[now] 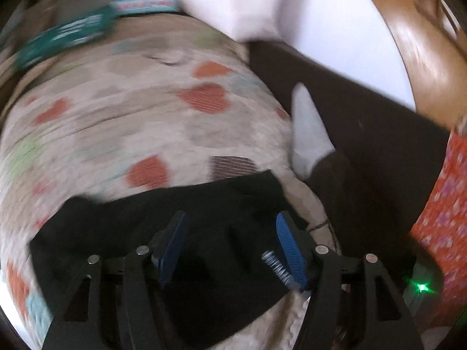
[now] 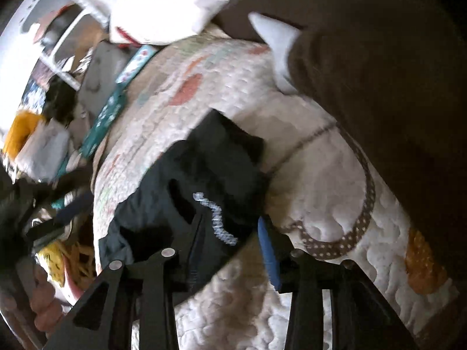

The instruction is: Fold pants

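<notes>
Left gripper (image 1: 230,230) stands wide open over the black fabric pants (image 1: 181,233), blue pads on either side of the cloth, nothing pinched. Right gripper (image 2: 230,230) is also spread apart — its blue-padded fingers straddle a bunched fold of the same pants (image 2: 204,169), but I cannot confirm any grip; it reads as parted and not holding.

Pants lie in a compact dark heap on the cream quilted bedspread with orange patches (image 1: 140,110), near the bed's edge and beside the dark brown bed frame (image 1: 350,122). A grey-white sock (image 1: 309,134) sits just past them.

Step judged: mid-fold, or smoothing a fold already laid — motion blur prevents certainty. Next move calls for closing on one edge of the heap and carrying it over evenly, keeping the layers aligned.
</notes>
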The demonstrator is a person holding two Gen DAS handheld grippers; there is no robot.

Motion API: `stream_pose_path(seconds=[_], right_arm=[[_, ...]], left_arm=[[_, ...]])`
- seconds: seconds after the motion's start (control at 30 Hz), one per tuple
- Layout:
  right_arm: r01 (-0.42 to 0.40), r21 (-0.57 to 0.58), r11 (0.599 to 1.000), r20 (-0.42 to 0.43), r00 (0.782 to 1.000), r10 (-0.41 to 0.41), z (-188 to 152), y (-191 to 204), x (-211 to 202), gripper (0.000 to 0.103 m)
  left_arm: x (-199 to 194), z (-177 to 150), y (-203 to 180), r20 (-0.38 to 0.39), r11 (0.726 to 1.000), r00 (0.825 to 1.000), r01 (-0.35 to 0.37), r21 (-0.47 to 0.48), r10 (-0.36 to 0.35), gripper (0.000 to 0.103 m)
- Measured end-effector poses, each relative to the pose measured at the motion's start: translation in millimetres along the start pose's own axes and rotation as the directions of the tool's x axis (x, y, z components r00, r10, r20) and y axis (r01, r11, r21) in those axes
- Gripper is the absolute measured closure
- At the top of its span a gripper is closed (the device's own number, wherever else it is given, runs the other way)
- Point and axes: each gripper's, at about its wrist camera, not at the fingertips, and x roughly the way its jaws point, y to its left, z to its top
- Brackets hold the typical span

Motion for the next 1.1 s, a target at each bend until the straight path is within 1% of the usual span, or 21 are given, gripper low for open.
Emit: stream_pose_path(seconds=[0.03, 0.1, 0.17, 0.23, 0.3, 0.33, 0.4, 0.47, 0.5, 0.53, 0.57, 0.6, 0.63, 0.67, 0.7, 0.73, 0.8, 0.9, 0.97, 1.0, 1.1], right_arm=[[-0.002, 0.015, 1.000, -0.008, 1.000, 0.002, 0, -4, 3, 0.060], [-0.017, 0.040, 0.999, -0.021, 1.000, 0.017, 2, -12, 9, 0.059], [-0.030, 0.054, 0.998, -0.024, 0.999, 0.031, 3, -14, 16, 0.059], [-0.042, 0.065, 0.997, -0.024, 0.999, 0.044, 6, -14, 21, 0.057], [-0.050, 0.076, 0.996, -0.024, 0.998, 0.052, 11, -14, 27, 0.057], [-0.055, 0.084, 0.995, -0.021, 0.998, 0.057, 15, -14, 29, 0.057], [-0.059, 0.091, 0.994, -0.012, 0.998, 0.060, 19, -13, 33, 0.056], [-0.058, 0.088, 0.994, -0.005, 0.998, 0.058, 21, -12, 35, 0.054], [-0.054, 0.079, 0.995, -0.001, 0.999, 0.054, 21, -10, 36, 0.053], [-0.047, 0.069, 0.997, -0.001, 0.999, 0.047, 22, -9, 38, 0.053], [-0.042, 0.058, 0.997, -0.002, 0.999, 0.042, 22, -8, 39, 0.053], [-0.039, 0.050, 0.998, -0.009, 0.999, 0.040, 23, -7, 39, 0.057], [-0.035, 0.042, 0.999, -0.015, 0.999, 0.035, 24, -6, 38, 0.066], [-0.025, 0.030, 0.999, -0.019, 0.999, 0.026, 25, -5, 37, 0.072], [-0.025, 0.017, 1.000, -0.017, 1.000, 0.025, 26, -3, 34, 0.081], [-0.044, 0.002, 0.999, -0.019, 0.999, 0.044, 26, 1, 31, 0.082], [-0.056, -0.055, 0.997, 0.000, 0.998, 0.056, 24, 14, 21, 0.084], [-0.081, -0.172, 0.982, 0.033, 0.996, 0.088, 18, 39, 4, 0.084], [-0.104, -0.239, 0.965, 0.045, 0.992, 0.119, 12, 56, -9, 0.085], [-0.120, -0.269, 0.956, 0.046, 0.989, 0.137, 9, 65, -15, 0.085], [-0.165, -0.349, 0.922, 0.026, 0.982, 0.186, -2, 92, -27, 0.085]], left_arm=[[18, 8, -13, -0.023, 0.999, 1.000, 0.007, 0.048, -0.006, 0.041], [38, 17, -26, -0.056, 0.995, 0.998, 0.026, 0.094, -0.021, 0.041], [67, 28, -35, -0.131, 0.990, 0.990, 0.073, 0.123, -0.057, 0.041], [91, 35, -39, -0.181, 0.988, 0.982, 0.085, 0.132, -0.061, 0.041], [116, 41, -42, -0.217, 0.984, 0.976, 0.052, 0.172, -0.014, 0.040], [120, 41, -43, -0.215, 0.981, 0.977, 0.042, 0.190, 0.000, 0.039], [131, 43, -52, -0.221, 0.965, 0.975, 0.020, 0.262, 0.039, 0.036], [140, 40, -64, -0.240, 0.931, 0.964, -0.016, 0.365, 0.111, 0.037], [143, 35, -71, -0.225, 0.900, 0.960, -0.056, 0.433, 0.169, 0.042], [144, 31, -76, -0.209, 0.882, 0.958, -0.082, 0.464, 0.199, 0.053], [141, 27, -81, -0.194, 0.865, 0.959, -0.086, 0.494, 0.206, 0.066], [138, 25, -83, -0.190, 0.861, 0.961, -0.082, 0.502, 0.203, 0.087], [134, 24, -84, -0.184, 0.859, 0.961, -0.090, 0.505, 0.209, 0.088], [126, 24, -85, -0.172, 0.864, 0.964, -0.091, 0.495, 0.201, 0.090], [120, 25, -84, -0.167, 0.871, 0.967, -0.088, 0.484, 0.190, 0.090], [112, 26, -82, -0.158, 0.882, 0.972, -0.084, 0.465, 0.176, 0.091], [93, 27, -76, -0.139, 0.899, 0.979, -0.079, 0.431, 0.152, 0.092], [58, 30, -64, -0.089, 0.923, 0.989, -0.074, 0.379, 0.116, 0.092], [23, 29, -46, -0.042, 0.948, 0.996, -0.062, 0.312, 0.079, 0.093], [14, 31, -39, -0.028, 0.954, 0.997, -0.060, 0.293, 0.071, 0.093], [-36, 22, -1, 0.046, 0.980, 0.998, -0.056, 0.189, 0.048, 0.093]])
